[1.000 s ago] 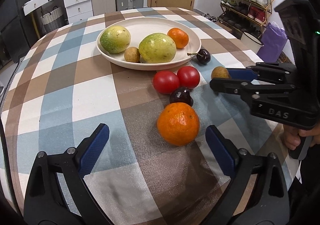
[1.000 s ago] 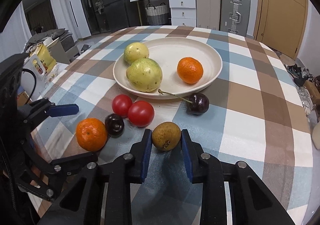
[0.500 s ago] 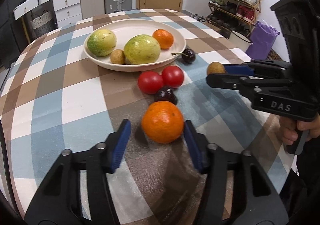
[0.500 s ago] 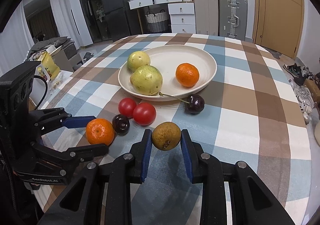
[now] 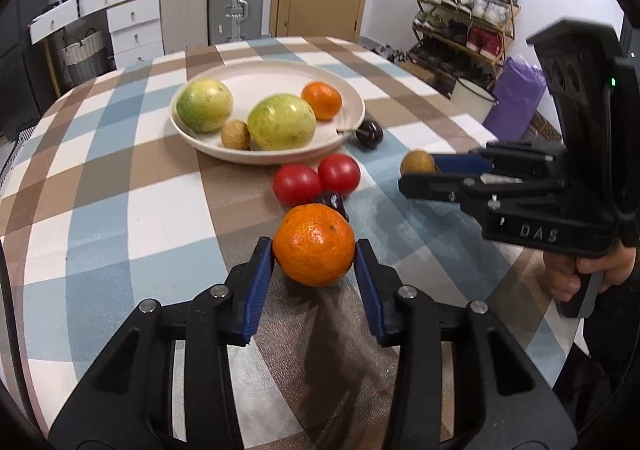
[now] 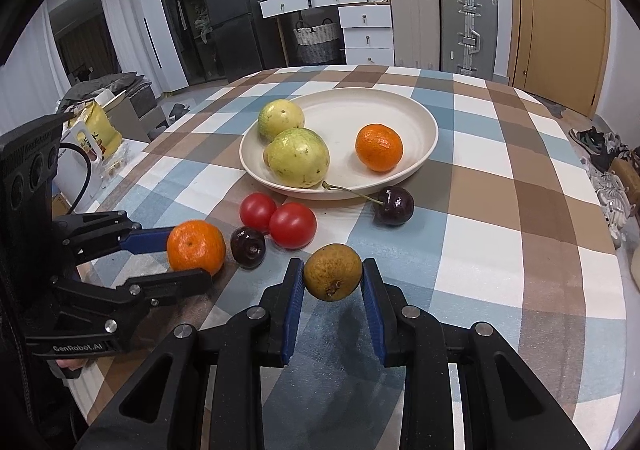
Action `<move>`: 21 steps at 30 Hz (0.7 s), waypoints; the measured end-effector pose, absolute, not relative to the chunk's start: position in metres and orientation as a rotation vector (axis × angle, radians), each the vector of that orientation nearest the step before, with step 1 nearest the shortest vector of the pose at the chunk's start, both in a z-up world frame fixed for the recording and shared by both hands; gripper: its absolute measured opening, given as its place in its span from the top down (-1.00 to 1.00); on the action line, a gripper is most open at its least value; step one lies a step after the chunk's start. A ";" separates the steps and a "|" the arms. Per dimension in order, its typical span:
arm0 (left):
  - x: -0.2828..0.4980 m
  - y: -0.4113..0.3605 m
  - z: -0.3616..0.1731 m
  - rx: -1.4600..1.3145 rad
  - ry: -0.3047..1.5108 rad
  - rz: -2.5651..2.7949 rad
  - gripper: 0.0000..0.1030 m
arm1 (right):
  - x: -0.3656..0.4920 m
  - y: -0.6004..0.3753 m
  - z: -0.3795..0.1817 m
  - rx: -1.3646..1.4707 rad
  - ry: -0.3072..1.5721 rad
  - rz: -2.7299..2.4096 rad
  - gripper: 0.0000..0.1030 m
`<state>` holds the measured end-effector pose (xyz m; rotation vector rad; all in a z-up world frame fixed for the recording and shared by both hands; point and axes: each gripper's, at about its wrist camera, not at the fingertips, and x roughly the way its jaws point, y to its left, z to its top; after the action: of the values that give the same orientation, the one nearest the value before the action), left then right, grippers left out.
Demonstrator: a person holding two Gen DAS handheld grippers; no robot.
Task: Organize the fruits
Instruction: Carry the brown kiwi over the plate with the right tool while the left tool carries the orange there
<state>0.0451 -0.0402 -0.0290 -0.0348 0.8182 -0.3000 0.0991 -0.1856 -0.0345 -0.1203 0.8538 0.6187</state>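
My left gripper [image 5: 314,250] is shut on an orange mandarin [image 5: 313,244], lifted a little above the checked tablecloth; it also shows in the right wrist view [image 6: 195,247]. My right gripper [image 6: 332,277] is shut on a small brown fruit [image 6: 333,272], held above the cloth; it shows in the left wrist view [image 5: 417,163]. A cream plate [image 6: 400,117] holds two green-yellow fruits [image 6: 298,157], a mandarin [image 6: 379,147] and a small brown fruit [image 5: 236,135].
Two red tomatoes [image 6: 292,225] and a dark cherry [image 6: 248,247] lie between the grippers and the plate. A stemmed cherry [image 6: 395,205] lies by the plate's near rim. The round table's edge [image 6: 624,290] is close on the right.
My left gripper closed on the mandarin and raised it. My right gripper rose a little, still holding the brown fruit.
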 end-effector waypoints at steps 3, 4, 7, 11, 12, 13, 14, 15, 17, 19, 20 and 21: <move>0.043 -0.036 -0.023 -0.056 0.790 -0.286 0.26 | 0.098 -0.186 -0.032 -0.120 0.848 0.622 0.43; 0.043 -0.034 -0.020 -0.062 0.781 -0.279 0.26 | 0.098 -0.186 -0.031 -0.120 0.844 0.622 0.43; 0.043 -0.030 -0.015 -0.080 0.762 -0.265 0.26 | 0.096 -0.187 -0.028 -0.118 0.834 0.623 0.43; 0.042 -0.025 -0.010 -0.095 0.745 -0.241 0.26 | 0.094 -0.187 -0.024 -0.115 0.821 0.627 0.43; 0.042 -0.024 -0.008 -0.100 0.739 -0.235 0.26 | 0.094 -0.187 -0.023 -0.116 0.819 0.629 0.43; 0.042 -0.023 -0.007 -0.105 0.734 -0.230 0.26 | 0.093 -0.187 -0.023 -0.116 0.816 0.630 0.43; 0.043 -0.021 -0.006 -0.112 0.730 -0.225 0.26 | 0.093 -0.187 -0.022 -0.116 0.813 0.632 0.43; 0.043 -0.020 -0.006 -0.116 0.729 -0.222 0.26 | 0.092 -0.187 -0.021 -0.115 0.810 0.634 0.43; 0.045 -0.018 -0.004 -0.125 0.725 -0.214 0.26 | 0.091 -0.186 -0.021 -0.112 0.808 0.637 0.43; 0.047 -0.017 -0.003 -0.125 0.723 -0.206 0.26 | 0.091 -0.186 -0.020 -0.109 0.804 0.644 0.43; 0.049 -0.017 -0.002 -0.123 0.721 -0.203 0.26 | 0.091 -0.185 -0.020 -0.108 0.802 0.645 0.43; 0.050 -0.017 -0.001 -0.120 0.718 -0.199 0.26 | 0.091 -0.185 -0.019 -0.107 0.801 0.647 0.43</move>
<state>0.0499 -0.0169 -0.0009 -0.1198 0.7177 -0.1994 0.0915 -0.1847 -0.0194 -0.1072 0.8008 0.6466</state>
